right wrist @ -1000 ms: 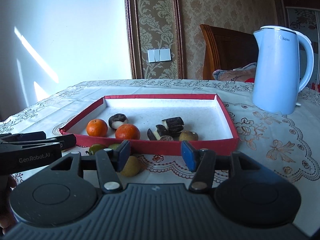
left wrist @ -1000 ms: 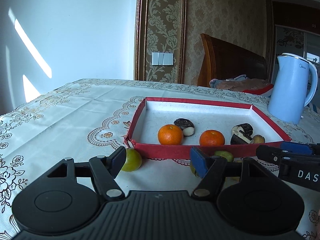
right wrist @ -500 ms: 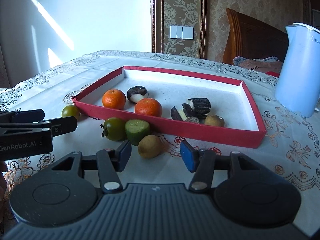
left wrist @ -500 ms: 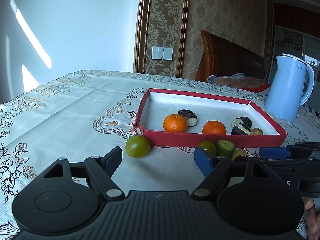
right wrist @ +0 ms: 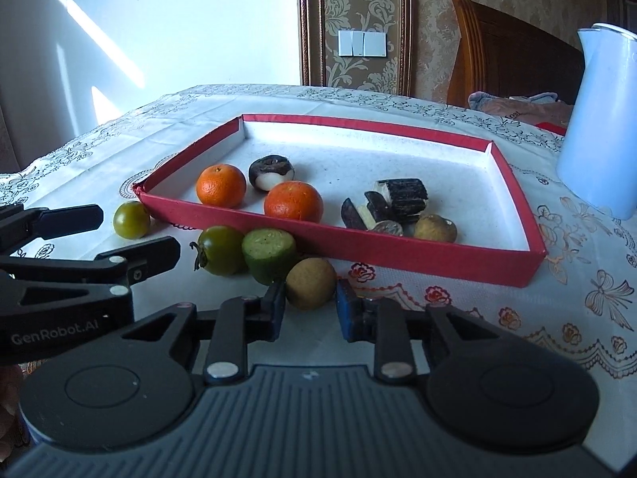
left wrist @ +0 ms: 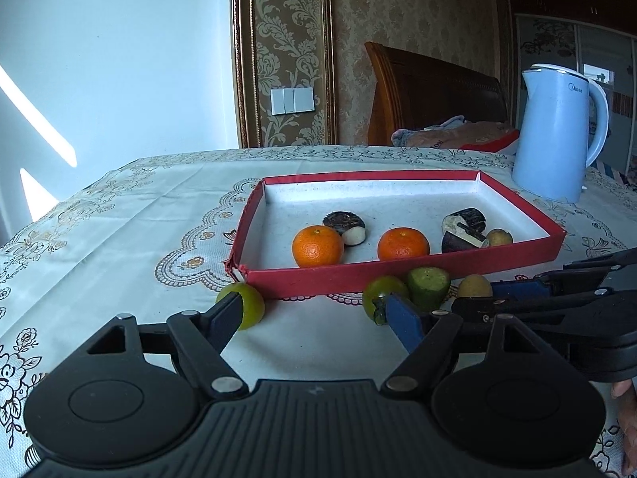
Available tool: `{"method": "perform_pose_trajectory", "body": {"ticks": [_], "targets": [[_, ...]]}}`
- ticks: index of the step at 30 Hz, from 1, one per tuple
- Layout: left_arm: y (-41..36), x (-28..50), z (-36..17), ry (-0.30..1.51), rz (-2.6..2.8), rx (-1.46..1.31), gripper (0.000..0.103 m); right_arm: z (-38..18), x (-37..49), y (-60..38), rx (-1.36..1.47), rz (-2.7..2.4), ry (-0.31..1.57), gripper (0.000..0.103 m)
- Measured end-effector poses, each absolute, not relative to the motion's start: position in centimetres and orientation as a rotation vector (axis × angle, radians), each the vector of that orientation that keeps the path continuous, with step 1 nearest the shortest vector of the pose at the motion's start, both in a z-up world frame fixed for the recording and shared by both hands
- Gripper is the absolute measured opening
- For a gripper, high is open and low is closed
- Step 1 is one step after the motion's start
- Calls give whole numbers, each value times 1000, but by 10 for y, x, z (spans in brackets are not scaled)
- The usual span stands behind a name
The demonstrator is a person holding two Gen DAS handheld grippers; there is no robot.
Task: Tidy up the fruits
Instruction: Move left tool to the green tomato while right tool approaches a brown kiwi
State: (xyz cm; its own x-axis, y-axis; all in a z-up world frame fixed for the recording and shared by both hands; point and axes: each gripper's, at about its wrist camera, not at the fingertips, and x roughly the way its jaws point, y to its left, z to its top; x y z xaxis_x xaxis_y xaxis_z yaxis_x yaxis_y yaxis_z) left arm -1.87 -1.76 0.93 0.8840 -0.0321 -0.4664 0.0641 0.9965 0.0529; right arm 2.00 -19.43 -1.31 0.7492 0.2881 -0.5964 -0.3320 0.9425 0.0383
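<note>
- The left gripper [left wrist: 314,310] stood with jaws apart, empty, near the round green fruit [left wrist: 249,308].
- The red tray [right wrist: 398,253] held two oranges.
- The right gripper [right wrist: 308,310] clamped the brown fruit [right wrist: 310,288] on the tablecloth, just before the tray.

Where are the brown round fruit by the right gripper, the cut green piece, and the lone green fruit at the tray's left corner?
brown round fruit [right wrist: 310,283], right wrist view, its front.
cut green piece [right wrist: 267,243], right wrist view, its flat cut top.
lone green fruit [right wrist: 131,220], right wrist view, its middle.
</note>
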Motion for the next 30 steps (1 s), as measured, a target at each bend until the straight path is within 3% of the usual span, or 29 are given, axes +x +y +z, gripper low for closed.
{"method": "perform_pose_trajectory", "body": {"ticks": [13,16,18,30], "targets": [[-29,9,3,570,-192,111,78,-12,13,-220,22,343,622,26],[-31,18,-1,614,-209,106,69,-12,13,-220,27,351,619,26],[-34,21,-2,624,-220,117,54,-12,13,-222,37,354,617,26],[-43,26,-5,628,-234,125,51,-14,13,-227,68,357,615,26]]}}
